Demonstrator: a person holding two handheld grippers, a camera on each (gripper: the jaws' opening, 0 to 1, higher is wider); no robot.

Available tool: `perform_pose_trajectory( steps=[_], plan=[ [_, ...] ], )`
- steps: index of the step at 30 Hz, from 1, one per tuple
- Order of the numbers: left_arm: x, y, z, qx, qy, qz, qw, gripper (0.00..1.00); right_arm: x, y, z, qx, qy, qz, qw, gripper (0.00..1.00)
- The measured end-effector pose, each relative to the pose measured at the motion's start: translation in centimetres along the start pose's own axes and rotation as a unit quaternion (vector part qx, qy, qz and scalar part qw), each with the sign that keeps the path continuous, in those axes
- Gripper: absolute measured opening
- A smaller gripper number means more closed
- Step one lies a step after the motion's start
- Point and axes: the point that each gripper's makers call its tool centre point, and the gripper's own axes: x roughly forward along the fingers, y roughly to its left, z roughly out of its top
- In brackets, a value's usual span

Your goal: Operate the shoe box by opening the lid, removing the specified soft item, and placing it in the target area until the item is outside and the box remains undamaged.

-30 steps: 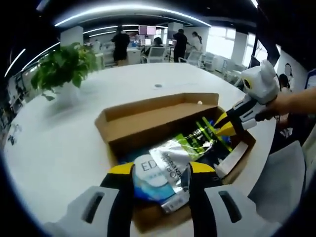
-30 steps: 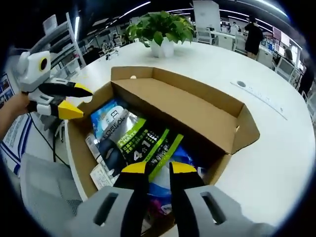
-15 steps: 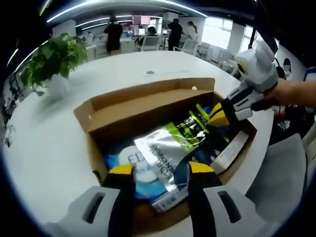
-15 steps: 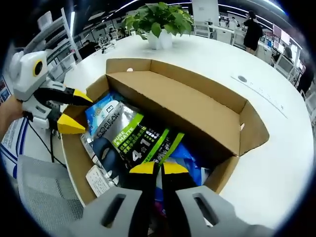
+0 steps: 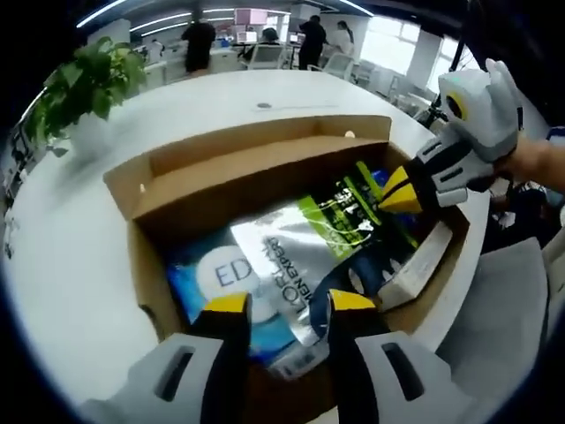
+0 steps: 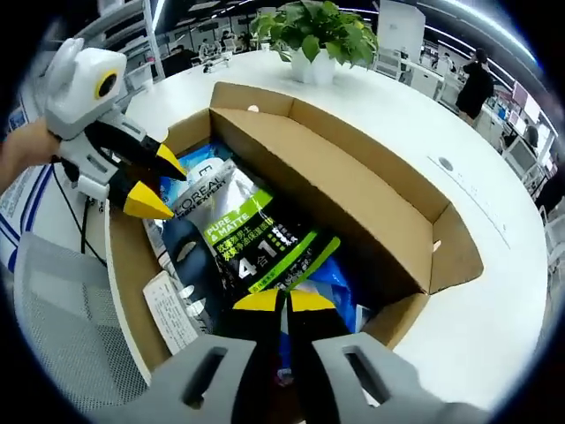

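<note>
I had both grippers at the open box [image 5: 265, 177], a brown cardboard shoe box on a white table [image 5: 79, 265] with its lid folded back on the far side. In the left gripper view, my left gripper [image 5: 279, 306] sat low over the near wall with its yellow-tipped jaws apart and nothing between them; they straddled the end of a silver pouch [image 5: 291, 256] without pinching it. That pouch lay on top of the pile inside, its green and black end toward the right gripper [image 5: 399, 191], and beside it a blue pack [image 5: 216, 278] with white lettering lay against the box's left wall. A white card [image 5: 419, 265] leaned along the right wall.

In the right gripper view, my right gripper [image 6: 282, 300] had its jaws drawn nearly together over the green and black end of the pouch [image 6: 256, 243]. A thin sliver showed between the tips, but I could not tell whether they had actually caught the film. The left gripper [image 6: 146, 181] came in from the left there, jaws spread, tips just above the pouch's silver end.

The pouch was inside the box, flat on the other packs. A plant [image 6: 322, 35] in a white pot stood on the table beyond the box, and people stood at desks far behind.
</note>
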Motion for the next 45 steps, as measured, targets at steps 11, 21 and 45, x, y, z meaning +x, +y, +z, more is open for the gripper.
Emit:
perform_pose_trajectory(
  steps=[11, 21, 45],
  plan=[
    [0.9, 0.5, -0.1, -0.039, 0.014, -0.019, 0.999, 0.28, 0.2, 0.0, -0.2, -0.013, -0.002, 0.004, 0.9999, 0.0],
    [1.3, 0.3, 0.4, -0.085, 0.008, -0.043, 0.9954, 0.2, 0.4, 0.0, -0.4, -0.011, -0.005, 0.01, 0.9999, 0.0],
    [0.8, -0.2, 1.0, -0.117, -0.008, -0.048, 0.9919, 0.0, -0.7, 0.1, 0.0, 0.058, -0.023, 0.011, 0.998, 0.0]
  ],
)
